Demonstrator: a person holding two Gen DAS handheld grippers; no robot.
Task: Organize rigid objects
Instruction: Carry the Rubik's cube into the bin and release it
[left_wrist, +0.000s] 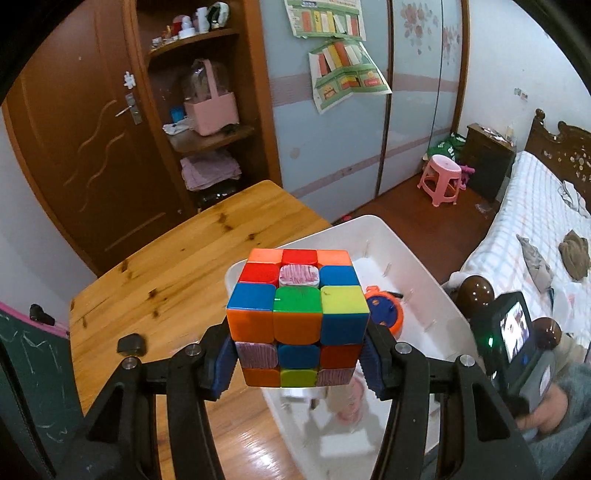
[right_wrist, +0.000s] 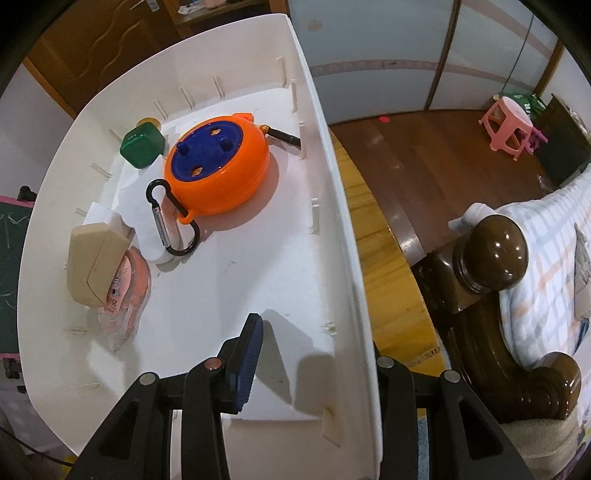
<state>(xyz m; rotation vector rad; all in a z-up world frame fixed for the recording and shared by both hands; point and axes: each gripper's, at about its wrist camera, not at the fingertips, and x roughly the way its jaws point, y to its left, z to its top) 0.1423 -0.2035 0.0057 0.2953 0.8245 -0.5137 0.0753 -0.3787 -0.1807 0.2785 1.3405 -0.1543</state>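
Fingers straddle bin wall; cube held above.

I'm looking past a wooden table at a brown door and open wooden shelves holding clutter. Pale blue sliding wardrobe panels are carrying two green posters. Dark wood floor is running to a pink stool and a nightstand. A bed with checked bedding and a carved headboard is sitting at right.
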